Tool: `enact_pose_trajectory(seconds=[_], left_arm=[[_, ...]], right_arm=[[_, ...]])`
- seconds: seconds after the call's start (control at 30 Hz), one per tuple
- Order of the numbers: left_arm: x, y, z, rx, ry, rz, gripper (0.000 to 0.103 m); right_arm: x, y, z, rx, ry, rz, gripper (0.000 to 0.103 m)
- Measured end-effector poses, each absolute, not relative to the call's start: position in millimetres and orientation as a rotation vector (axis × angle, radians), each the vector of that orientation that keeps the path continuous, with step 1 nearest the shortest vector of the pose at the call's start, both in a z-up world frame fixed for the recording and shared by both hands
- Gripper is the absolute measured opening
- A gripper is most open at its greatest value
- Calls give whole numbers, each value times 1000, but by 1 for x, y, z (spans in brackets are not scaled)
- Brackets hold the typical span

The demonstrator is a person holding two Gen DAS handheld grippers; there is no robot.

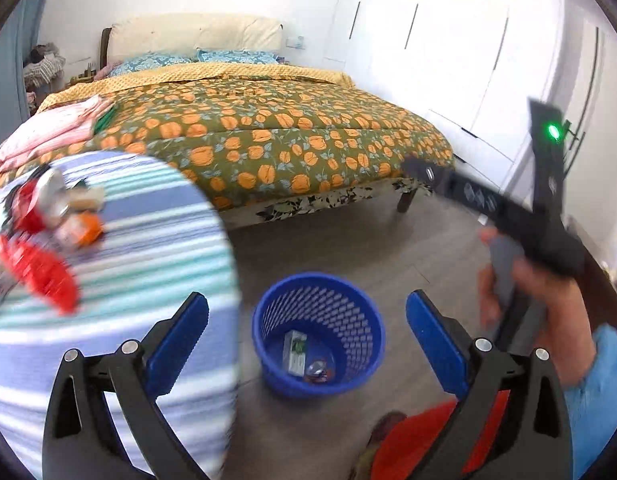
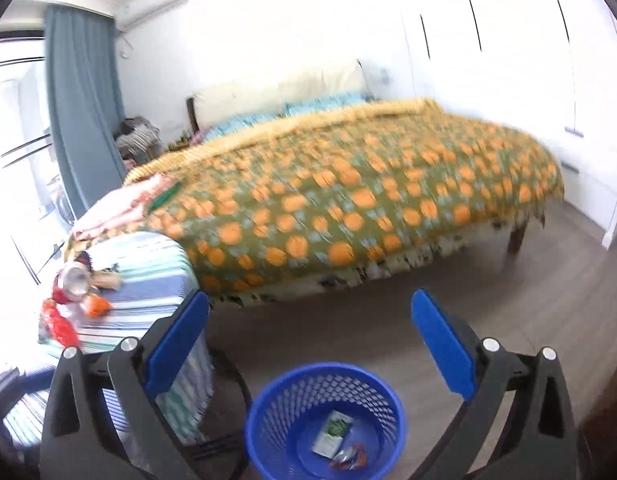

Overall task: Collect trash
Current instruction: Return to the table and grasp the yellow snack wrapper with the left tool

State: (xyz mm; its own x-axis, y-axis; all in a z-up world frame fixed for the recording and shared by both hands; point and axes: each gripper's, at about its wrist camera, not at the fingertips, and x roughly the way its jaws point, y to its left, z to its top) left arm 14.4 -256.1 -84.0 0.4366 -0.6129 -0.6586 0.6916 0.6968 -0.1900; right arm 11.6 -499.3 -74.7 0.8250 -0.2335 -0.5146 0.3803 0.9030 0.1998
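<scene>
1. Both tools stand with jaws wide and nothing between them: the left gripper (image 1: 306,334) frames the blue mesh wastebasket (image 1: 268,320) just ahead and below, and the right gripper (image 2: 310,334) hangs above the same wastebasket (image 2: 264,432), which sits low between its fingers.
2. The basket already holds a white-and-green carton (image 2: 332,434) and a crumpled foil wrapper (image 2: 348,458). More trash waits on the striped tablecloth (image 1: 156,240), off to the left of both tools: a red wrapper (image 1: 40,272), an orange packet (image 1: 88,230) and a pale cup-like item (image 2: 74,278) (blur hides what it is exactly).
3. My judgement: the step in hand is going back to the pile. Swing left, come down over one piece at a time, and close on its bulk rather than a loose edge, keeping the cloth out of the pads.
4. Only the left wrist view shows the person's right hand (image 1: 548,300) gripping the other tool's handle, plus a red slipper-like shape (image 1: 420,436) under the jaws. Only the right wrist view shows the blue curtain (image 2: 80,112) and the window.
</scene>
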Motion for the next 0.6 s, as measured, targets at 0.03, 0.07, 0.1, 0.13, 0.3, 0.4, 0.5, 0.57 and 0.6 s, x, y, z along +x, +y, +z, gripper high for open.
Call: enact_pose_trajectory(seconds=[0.03, 0.07, 0.1, 0.13, 0.3, 0.4, 0.5, 0.57, 0.6], left_arm=[[13, -242, -83, 102, 773, -788, 98], [12, -225, -84, 90, 782, -751, 98], [13, -210, -83, 79, 793, -724, 98], [13, -192, -86, 66, 807, -690, 98], [32, -105, -95, 51, 853, -505, 98], [51, -61, -103, 56, 885, -371, 98], [68, -21, -110, 53, 925, -254, 98], [76, 4, -113, 46, 936, -207, 98], [80, 12, -113, 43, 939, -195, 98]], right_arm=[[13, -490, -72, 298, 510, -323, 99], [16, -478, -70, 300, 513, -302, 98], [17, -464, -70, 304, 515, -259, 99], [20, -447, -70, 296, 530, -221, 98], [44, -350, -84, 241, 636, -34, 98], [61, -287, -97, 188, 720, 74, 98], [77, -230, -112, 101, 801, 147, 98], [93, -201, -121, 64, 847, 165, 98], [102, -190, -126, 55, 866, 171, 98]])
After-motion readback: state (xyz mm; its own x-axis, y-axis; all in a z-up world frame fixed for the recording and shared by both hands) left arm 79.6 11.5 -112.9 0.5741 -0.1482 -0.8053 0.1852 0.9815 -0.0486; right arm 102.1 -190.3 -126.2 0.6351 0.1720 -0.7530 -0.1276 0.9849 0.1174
